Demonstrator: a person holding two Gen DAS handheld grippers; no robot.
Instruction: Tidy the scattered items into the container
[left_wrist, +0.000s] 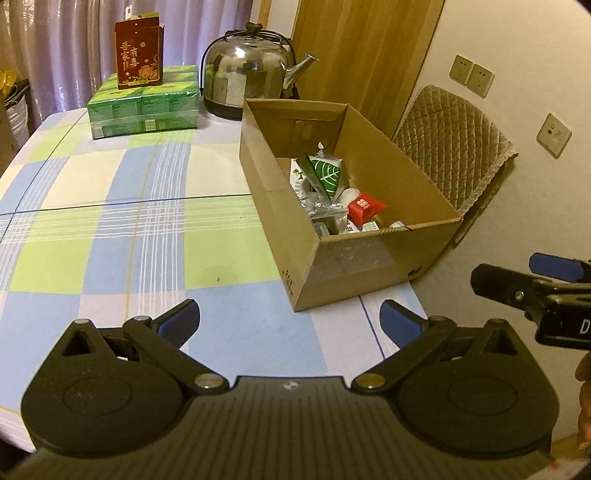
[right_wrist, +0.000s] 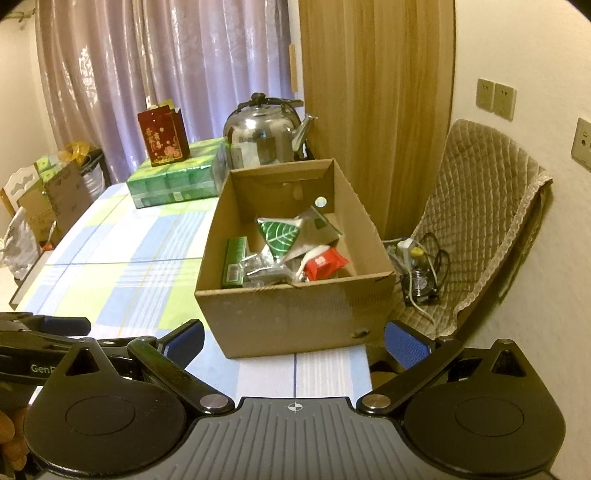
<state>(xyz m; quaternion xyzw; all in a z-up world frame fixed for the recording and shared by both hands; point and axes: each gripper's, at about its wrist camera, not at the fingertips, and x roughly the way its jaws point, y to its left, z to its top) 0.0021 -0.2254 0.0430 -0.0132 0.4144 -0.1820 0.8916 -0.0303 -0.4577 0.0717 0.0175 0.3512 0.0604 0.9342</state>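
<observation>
1. My left gripper (left_wrist: 290, 323) hangs above the near edge of the checked tablecloth (left_wrist: 122, 229), jaws spread wide with nothing between the blue pads.
2. My right gripper (right_wrist: 294, 341) sits just in front of the cardboard box (right_wrist: 291, 317), jaws equally wide and empty.
3. The box stands at the table's right side, open on top. Inside I see a green leaf-print packet (right_wrist: 280, 234), a red packet (right_wrist: 325, 264), a green carton (right_wrist: 233, 262) against the left wall and crumpled silver wrappers (right_wrist: 264, 271).
4. Beyond the box stands a steel kettle (left_wrist: 245, 70); left of it lies a green wrapped pack (left_wrist: 144, 101) with a dark red gift box (left_wrist: 138, 55) standing on top.
5. A quilted chair (right_wrist: 480, 221) stands right of the table, a power strip and cables (right_wrist: 417, 258) on its seat.
</observation>
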